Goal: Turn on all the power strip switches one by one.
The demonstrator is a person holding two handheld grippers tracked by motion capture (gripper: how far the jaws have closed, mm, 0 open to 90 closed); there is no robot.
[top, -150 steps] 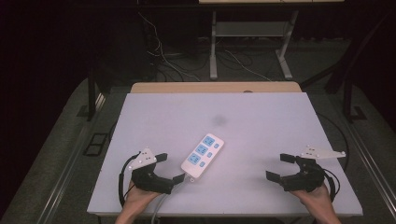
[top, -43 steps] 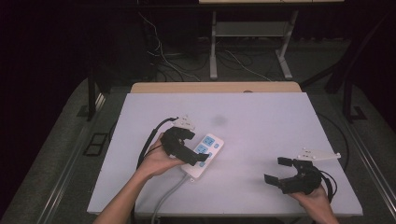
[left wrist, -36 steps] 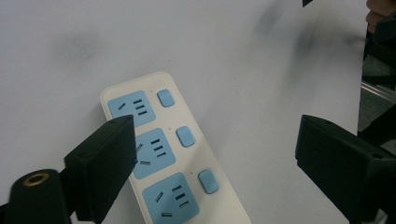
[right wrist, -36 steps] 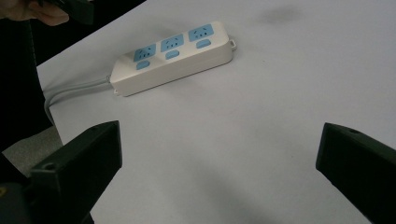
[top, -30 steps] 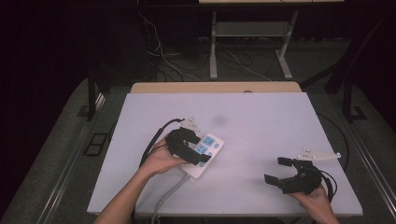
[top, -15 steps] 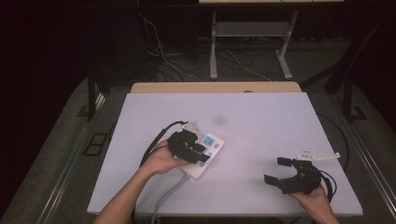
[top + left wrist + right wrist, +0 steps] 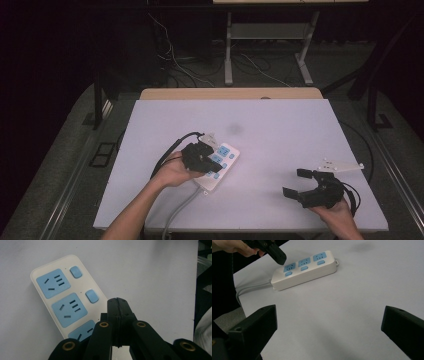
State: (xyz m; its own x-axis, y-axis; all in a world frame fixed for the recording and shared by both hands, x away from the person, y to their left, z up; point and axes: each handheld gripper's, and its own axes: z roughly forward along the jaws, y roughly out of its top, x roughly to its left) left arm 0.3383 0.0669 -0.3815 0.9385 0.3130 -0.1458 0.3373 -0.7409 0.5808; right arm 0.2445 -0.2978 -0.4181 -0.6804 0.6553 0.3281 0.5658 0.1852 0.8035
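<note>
Near the front edge of the pale grey rectangular table (image 7: 280, 125), left of its middle: a white plastic power strip with three blue sockets and three blue rocker switches (image 7: 220, 166), grey cord trailing off the front edge. Above its cord end, left gripper (image 7: 117, 302), jaws just closed flat together, nothing between, tip poised over the nearest blue switch (image 7: 288, 274). Best pressed straight down with the closed tip centred on the rocker, lightly, to avoid sliding the strip. Far right, near the front right corner, right gripper (image 7: 299, 182) with jaws wide apart, empty, well clear.
</note>
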